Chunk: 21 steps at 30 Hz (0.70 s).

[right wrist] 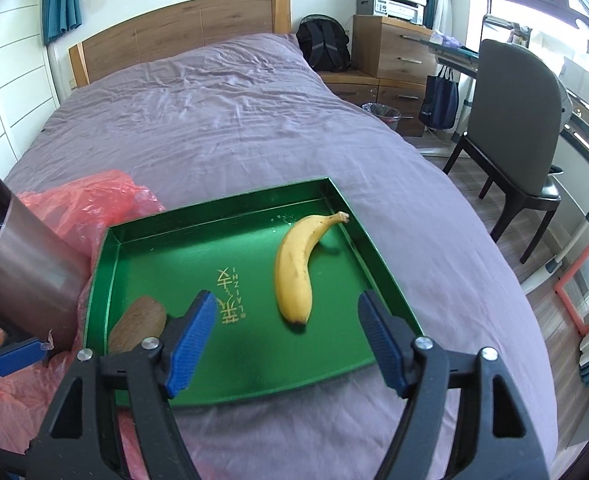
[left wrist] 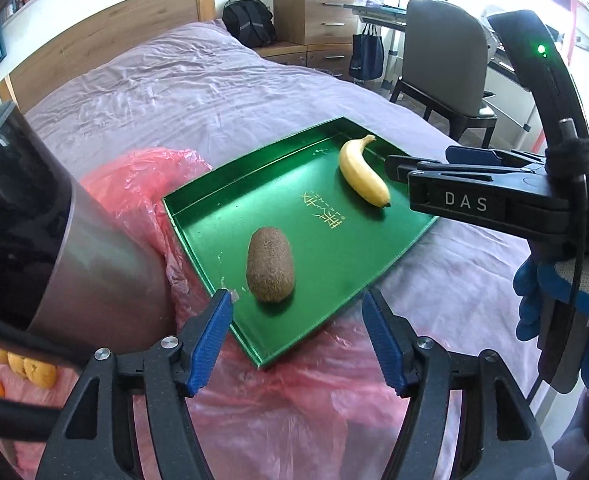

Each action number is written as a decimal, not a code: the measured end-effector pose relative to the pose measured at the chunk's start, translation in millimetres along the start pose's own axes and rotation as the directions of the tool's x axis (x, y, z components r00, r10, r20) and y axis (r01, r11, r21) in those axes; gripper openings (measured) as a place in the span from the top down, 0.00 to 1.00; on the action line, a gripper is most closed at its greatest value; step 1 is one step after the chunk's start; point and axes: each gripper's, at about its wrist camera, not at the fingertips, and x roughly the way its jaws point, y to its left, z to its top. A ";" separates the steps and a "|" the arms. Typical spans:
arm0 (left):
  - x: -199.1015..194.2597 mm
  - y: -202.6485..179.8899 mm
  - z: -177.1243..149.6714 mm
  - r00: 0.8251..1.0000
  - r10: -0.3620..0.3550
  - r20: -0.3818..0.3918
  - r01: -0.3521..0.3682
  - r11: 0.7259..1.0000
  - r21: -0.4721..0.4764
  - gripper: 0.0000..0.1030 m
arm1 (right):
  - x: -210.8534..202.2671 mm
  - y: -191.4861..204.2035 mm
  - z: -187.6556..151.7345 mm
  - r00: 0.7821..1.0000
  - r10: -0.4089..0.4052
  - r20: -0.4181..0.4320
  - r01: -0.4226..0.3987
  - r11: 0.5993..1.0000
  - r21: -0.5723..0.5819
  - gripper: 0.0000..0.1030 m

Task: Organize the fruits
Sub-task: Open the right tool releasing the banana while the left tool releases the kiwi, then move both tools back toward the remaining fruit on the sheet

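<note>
On the purple-sheeted bed, a curved yellow banana and fuzzy brown kiwi are shown inside the shallow green metal tray, both claws spread empty above; further fruits are best lowered well apart.

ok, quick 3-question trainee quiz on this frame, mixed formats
1. True or false: the banana lies inside the green tray.
2. Which fruit lies nearer the pink plastic bag? A) banana B) kiwi
3. Fill in: neither the left gripper nor the right gripper holds anything; both are ____.

Key: 1 true; 2 B; 3 open
</note>
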 end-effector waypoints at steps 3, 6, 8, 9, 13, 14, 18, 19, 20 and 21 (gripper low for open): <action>-22.7 -0.1 -10.8 1.000 -0.011 0.024 0.010 1.000 0.013 0.39 | -18.2 2.0 -8.7 1.000 0.005 0.014 -0.005 1.000 0.011 0.00; -41.9 1.4 -24.9 0.999 -0.019 0.035 0.018 1.000 0.018 0.36 | -35.8 8.0 -21.3 1.000 0.011 0.022 -0.012 1.000 0.020 0.00; -51.6 2.6 -34.7 0.999 -0.016 0.039 0.015 1.000 0.020 0.27 | -46.4 13.0 -31.1 1.000 0.016 0.026 -0.016 1.000 0.020 0.00; -57.3 3.8 -40.8 0.999 -0.010 0.044 0.009 1.000 0.020 0.25 | -52.9 16.4 -37.1 0.999 0.014 0.029 -0.015 1.000 0.020 0.00; -76.7 11.2 -64.2 0.999 -0.007 0.048 0.007 1.000 0.012 0.25 | -78.3 31.4 -58.7 0.999 0.031 0.040 -0.032 0.999 0.013 0.00; -81.0 13.1 -69.2 0.999 -0.006 0.049 0.005 1.000 0.011 0.25 | -84.2 36.0 -63.3 0.999 0.032 0.041 -0.032 0.999 0.004 0.00; -100.5 25.9 -89.9 0.998 0.007 0.062 -0.006 1.000 -0.006 0.25 | -106.5 53.3 -79.7 0.998 0.050 0.049 -0.049 0.999 -0.019 0.00; -104.7 29.5 -95.5 0.998 0.010 0.063 -0.009 1.000 -0.013 0.25 | -111.5 57.9 -84.7 0.997 0.052 0.051 -0.051 0.998 -0.023 0.00; -108.9 32.7 -101.1 0.998 0.013 0.065 -0.012 1.000 -0.019 0.24 | -116.5 62.4 -88.3 0.997 0.056 0.052 -0.055 0.998 -0.027 0.00; -112.5 35.7 -105.8 0.997 0.019 0.068 -0.017 1.000 -0.024 0.23 | -122.5 67.7 -93.7 0.997 0.063 0.052 -0.061 0.998 -0.032 0.00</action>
